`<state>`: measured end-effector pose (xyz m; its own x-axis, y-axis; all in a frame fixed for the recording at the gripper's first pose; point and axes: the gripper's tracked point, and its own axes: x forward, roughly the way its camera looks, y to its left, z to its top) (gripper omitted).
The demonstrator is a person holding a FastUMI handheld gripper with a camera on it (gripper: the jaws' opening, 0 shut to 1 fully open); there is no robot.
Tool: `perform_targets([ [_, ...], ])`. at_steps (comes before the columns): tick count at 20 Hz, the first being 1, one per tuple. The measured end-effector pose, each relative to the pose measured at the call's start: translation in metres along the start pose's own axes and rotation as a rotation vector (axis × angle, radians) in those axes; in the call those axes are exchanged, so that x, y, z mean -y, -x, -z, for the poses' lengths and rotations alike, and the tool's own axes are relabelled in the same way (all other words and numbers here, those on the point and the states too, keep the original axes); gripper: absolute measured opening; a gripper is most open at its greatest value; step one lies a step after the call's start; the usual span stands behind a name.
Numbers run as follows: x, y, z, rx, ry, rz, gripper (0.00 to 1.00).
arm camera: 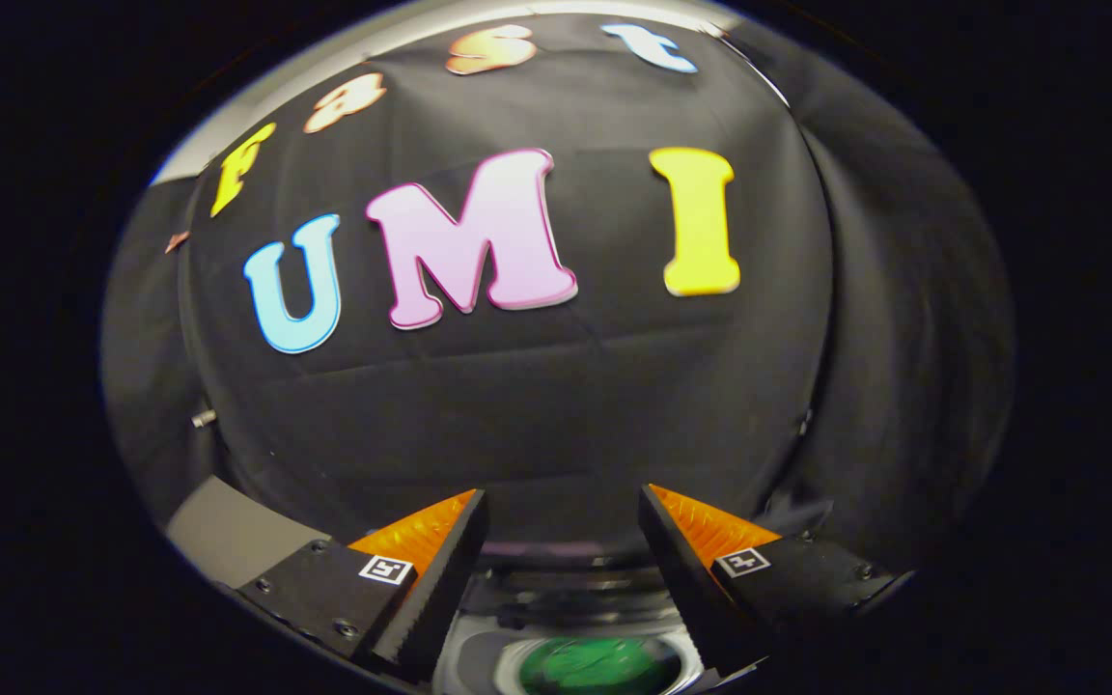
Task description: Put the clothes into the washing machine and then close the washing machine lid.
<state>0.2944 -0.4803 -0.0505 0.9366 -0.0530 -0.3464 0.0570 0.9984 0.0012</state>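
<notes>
claw (564, 512) at bottom centre of frame, fingers spread wide apart, nothing between them. small white round-mouthed washing machine (479, 656) low in frame, between and below fingers, lid up. green crumpled cloth (599, 666) sits inside its drum. grey desk (228, 536) surface at lower left, beside left finger. black cloth booth wall (556, 405) beyond fingers.

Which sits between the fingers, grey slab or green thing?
The green thing, inside the washing machine drum, between the open gripper fingers; grey slab lies outside them.
</notes>
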Motion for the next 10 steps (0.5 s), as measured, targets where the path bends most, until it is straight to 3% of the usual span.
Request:
perform_targets([
  [2, 0.01, -0.017, 0.018, -0.065, 0.102, 0.021, 0.97],
  [4, 0.021, -0.027, 0.081, -0.285, 0.079, 0.023, 0.98],
  [5, 0.019, -0.033, 0.085, -0.243, -0.056, 0.001, 0.98],
  [10, 0.015, -0.031, 0.085, -0.218, 0.006, 0.0, 1.0],
])
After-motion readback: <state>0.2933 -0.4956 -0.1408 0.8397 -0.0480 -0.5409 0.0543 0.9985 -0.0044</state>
